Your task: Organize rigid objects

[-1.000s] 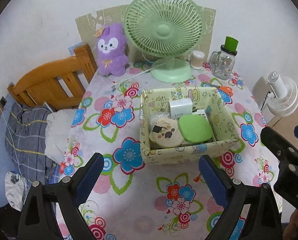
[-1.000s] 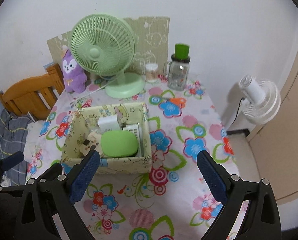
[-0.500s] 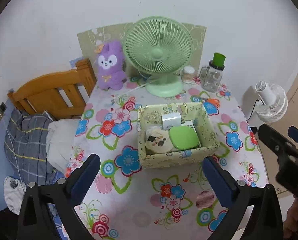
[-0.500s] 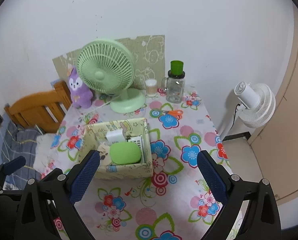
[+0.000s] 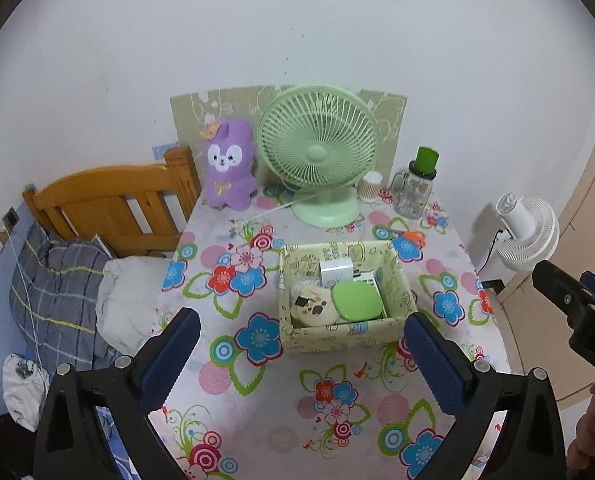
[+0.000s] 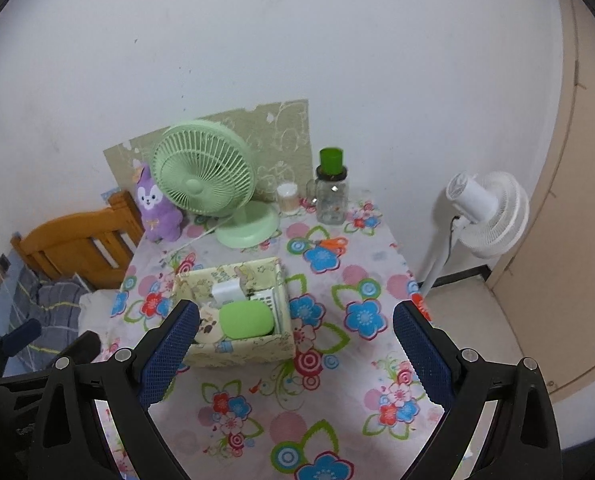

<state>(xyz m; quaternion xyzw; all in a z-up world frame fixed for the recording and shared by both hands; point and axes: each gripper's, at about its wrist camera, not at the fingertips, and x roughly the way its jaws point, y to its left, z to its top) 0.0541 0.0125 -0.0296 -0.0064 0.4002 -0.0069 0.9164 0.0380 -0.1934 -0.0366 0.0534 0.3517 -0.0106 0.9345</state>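
Right wrist view: left gripper (image 6: 37, 336) cut off, its jaws unreadable; right gripper (image 6: 295, 352) wide, empty.

Box (image 5: 345, 336) at frame centre on tabletop (image 5: 257, 392); charger (image 5: 336, 272), case (image 5: 356, 302) inside. Desk fan (image 5: 317, 156) above it; plush (image 5: 228, 164) upper left, jar (image 5: 415, 190) upper right. Bed (image 5: 109, 208) at left.

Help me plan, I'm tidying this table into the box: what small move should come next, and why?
Probably ease the right gripper, jaws wide and empty, toward the orange scissors lying loose on the tablecloth beyond the box, which already holds other items; they look like the nearest loose rigid item.
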